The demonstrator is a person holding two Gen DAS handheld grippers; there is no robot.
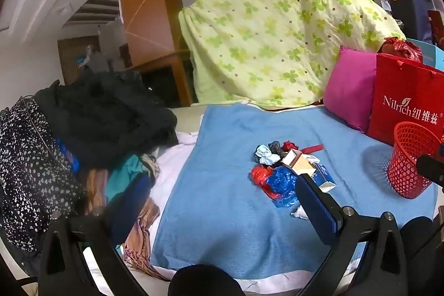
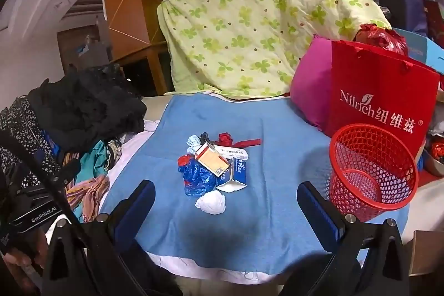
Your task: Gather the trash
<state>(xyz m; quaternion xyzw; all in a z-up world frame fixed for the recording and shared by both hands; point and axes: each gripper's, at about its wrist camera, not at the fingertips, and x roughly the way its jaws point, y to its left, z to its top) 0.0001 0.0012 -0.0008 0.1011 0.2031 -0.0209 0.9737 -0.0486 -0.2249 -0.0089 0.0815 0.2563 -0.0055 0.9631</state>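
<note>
Trash (image 2: pixel 213 171) could slip from both wide-apart, empty tongs (image 2: pixel 226 201) (image 1: pixel 219 199), or tip the basket (image 2: pixel 371 171) at 3 o'clock.

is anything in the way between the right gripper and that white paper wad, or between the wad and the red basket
Nothing visible. The right gripper is open with the white paper wad straight ahead on the blue towel. Only bare towel lies between the wad and the red basket, standing upright to the right.

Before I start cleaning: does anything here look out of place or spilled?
Yes. A pile of trash, crumpled bags, a paper ball and torn boxes, lies loose on the blue towel, while the red basket beside it looks empty.
</note>
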